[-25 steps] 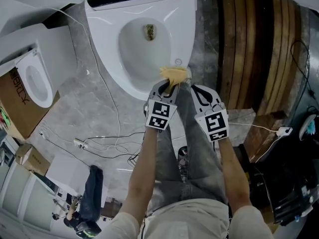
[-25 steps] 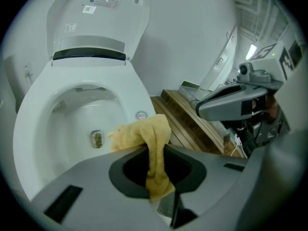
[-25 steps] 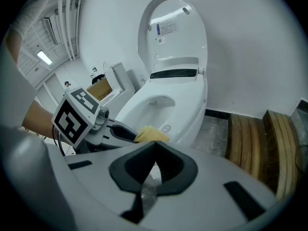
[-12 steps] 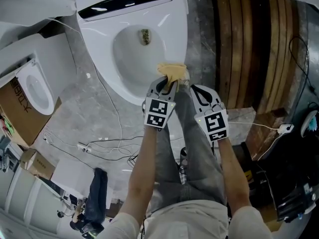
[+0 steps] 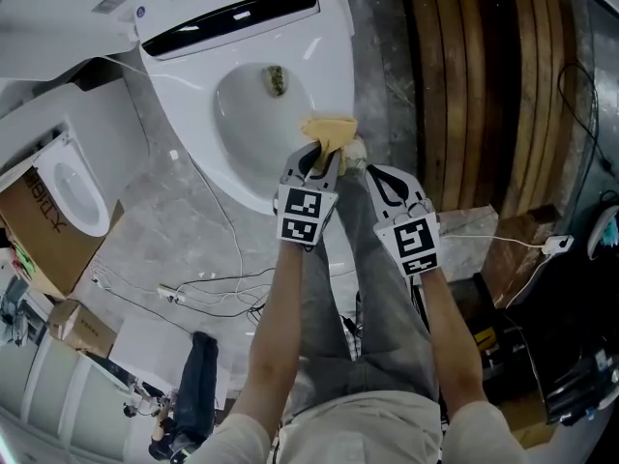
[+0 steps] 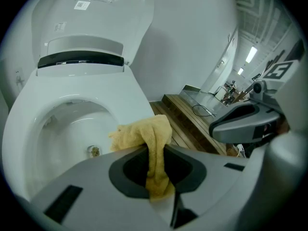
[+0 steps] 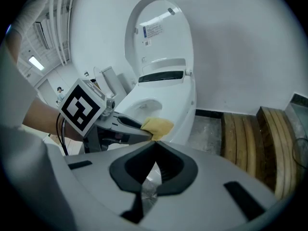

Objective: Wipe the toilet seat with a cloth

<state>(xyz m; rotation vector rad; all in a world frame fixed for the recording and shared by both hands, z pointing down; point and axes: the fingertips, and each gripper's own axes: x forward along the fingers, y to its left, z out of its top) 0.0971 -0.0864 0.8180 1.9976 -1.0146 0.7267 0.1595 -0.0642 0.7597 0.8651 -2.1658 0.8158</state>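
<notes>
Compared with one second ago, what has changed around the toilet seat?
The left gripper, shut on the yellow cloth, has slid it a little along the right side of the toilet seat, away from the front edge. The right gripper stays shut and empty beside it.

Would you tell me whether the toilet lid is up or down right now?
Up: the lid stands raised behind the open bowl.

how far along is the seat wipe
Done: the yellow terry cloth is picked up, clamped in the left gripper. In hand: it sits on the near-right rim of the white toilet seat. Left: the remaining rim; wiped patches can't be told. The right gripper is shut, empty.
</notes>
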